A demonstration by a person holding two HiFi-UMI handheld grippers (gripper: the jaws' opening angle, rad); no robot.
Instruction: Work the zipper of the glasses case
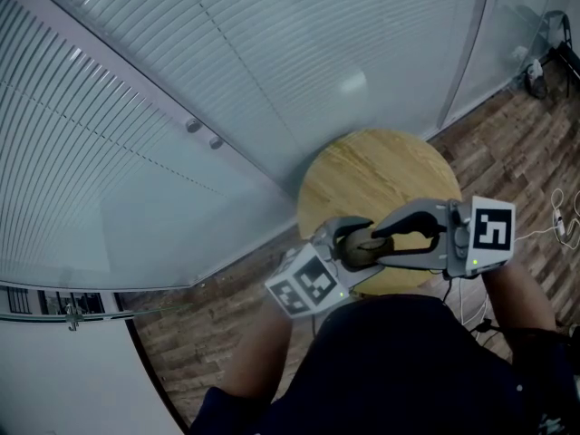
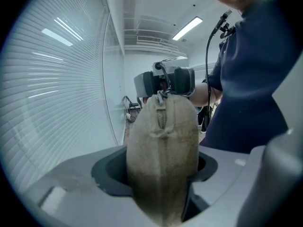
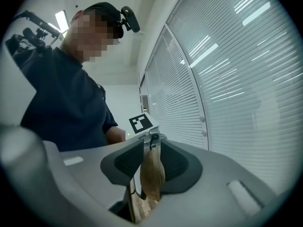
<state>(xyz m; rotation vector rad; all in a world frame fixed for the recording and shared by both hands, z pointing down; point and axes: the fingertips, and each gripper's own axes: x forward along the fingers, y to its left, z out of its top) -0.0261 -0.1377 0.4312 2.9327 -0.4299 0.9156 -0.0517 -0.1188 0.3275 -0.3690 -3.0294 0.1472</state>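
A tan fabric glasses case [image 2: 163, 150] stands end-on between the pads of my left gripper [image 2: 161, 174], which is shut on it. Its zipper pull [image 2: 162, 96] sits at the far top end, right in front of my right gripper [image 2: 165, 82]. In the right gripper view the narrow end of the case [image 3: 152, 174] hangs between the two dark pads of my right gripper [image 3: 151, 160], whose jaws stand a little apart from it and do not press on it. From the head view both grippers meet at the case [image 1: 361, 247] above the near edge of the table.
A round wooden table [image 1: 381, 170] lies below the grippers. A glass wall with blinds [image 1: 227, 80] runs behind it. Wooden floor and white cables [image 1: 557, 225] lie to the right. The person's dark-sleeved body is close behind both grippers.
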